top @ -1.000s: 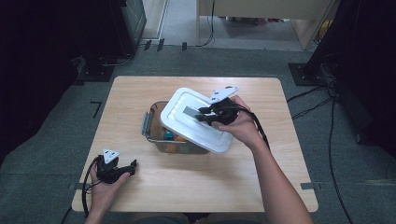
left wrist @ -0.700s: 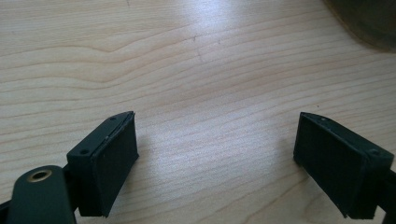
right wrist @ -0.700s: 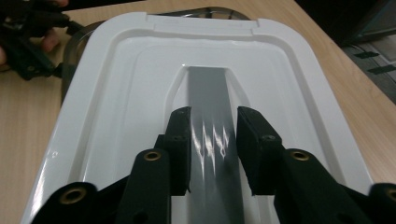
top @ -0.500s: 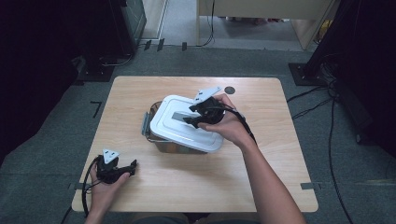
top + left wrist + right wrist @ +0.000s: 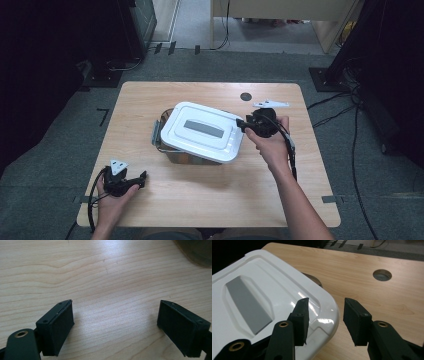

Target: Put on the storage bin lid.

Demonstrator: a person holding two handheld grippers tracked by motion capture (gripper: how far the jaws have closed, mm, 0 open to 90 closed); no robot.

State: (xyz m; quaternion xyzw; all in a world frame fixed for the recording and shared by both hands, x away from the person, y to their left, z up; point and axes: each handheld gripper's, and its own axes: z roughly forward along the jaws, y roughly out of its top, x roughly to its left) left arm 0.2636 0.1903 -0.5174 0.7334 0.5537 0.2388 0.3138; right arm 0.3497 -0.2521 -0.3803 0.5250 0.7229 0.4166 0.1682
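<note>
A white lid (image 5: 202, 131) with a grey centre panel lies slightly askew on top of a clear box (image 5: 159, 134) in the middle of the wooden table (image 5: 200, 200). My right gripper (image 5: 240, 123) is at the lid's right edge and points left. In the right gripper view the lid's rounded corner (image 5: 322, 315) shows between its jaws (image 5: 325, 302). The jaws have just been closing, but the pads stand apart from the lid. My left gripper (image 5: 141, 178) rests on the table at the front left, open with bare wood between its jaws (image 5: 115, 312).
A round cable hole (image 5: 245, 96) sits in the tabletop behind the right gripper, also seen in the right gripper view (image 5: 382, 274). The box has a grey latch handle (image 5: 156, 131) on its left end. Dark furniture and cables surround the table on the floor.
The right gripper carried the tilted lid leftward over the box, let go of its middle, and drew back to the lid's right edge. The left gripper stayed put.
</note>
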